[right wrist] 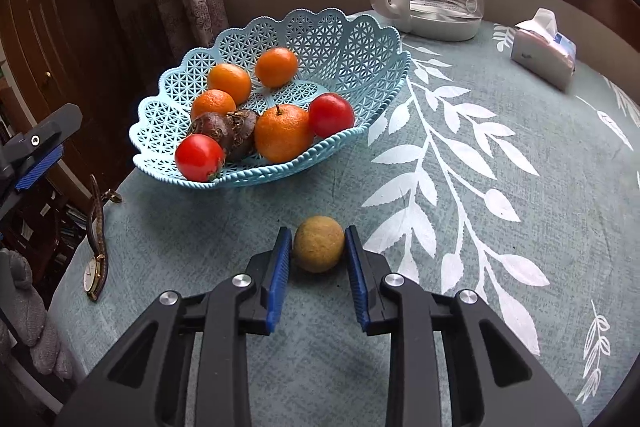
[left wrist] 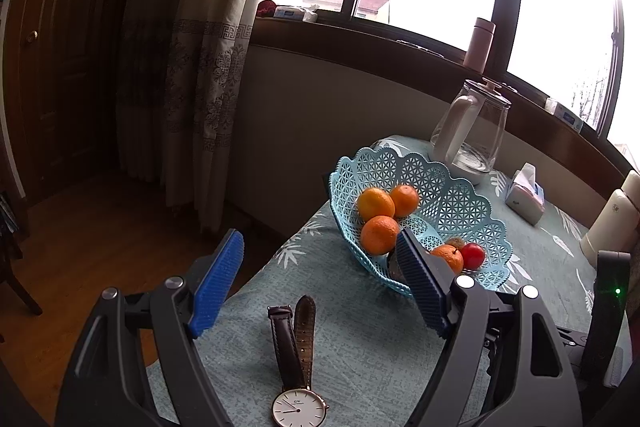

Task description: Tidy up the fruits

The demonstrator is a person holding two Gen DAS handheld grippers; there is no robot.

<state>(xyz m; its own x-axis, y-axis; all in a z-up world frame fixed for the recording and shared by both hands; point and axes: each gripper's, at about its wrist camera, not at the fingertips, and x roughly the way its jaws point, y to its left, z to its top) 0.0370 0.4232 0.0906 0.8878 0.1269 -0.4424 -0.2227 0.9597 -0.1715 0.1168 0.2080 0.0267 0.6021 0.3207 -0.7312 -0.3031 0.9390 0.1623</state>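
Right hand-held gripper [right wrist: 319, 251] pads flank brown fruit [right wrist: 319, 244] on worktop [right wrist: 500, 187], contact unclear; basket [right wrist: 352, 39] at 11 o'clock. Left hand-held gripper [left wrist: 320, 279] open, empty.

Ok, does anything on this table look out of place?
Yes: a wristwatch lies by the table's near edge, odd among fruit. One brownish fruit sits outside the basket, between the right gripper pads.

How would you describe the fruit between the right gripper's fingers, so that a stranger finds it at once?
Start from the blue basket on the leaf-patterned tablecloth. On the cloth in front of the basket lies one small round fruit, between the fingers of the right gripper. It alone lies outside the basket, and it is dull yellow-brown, not orange or red.
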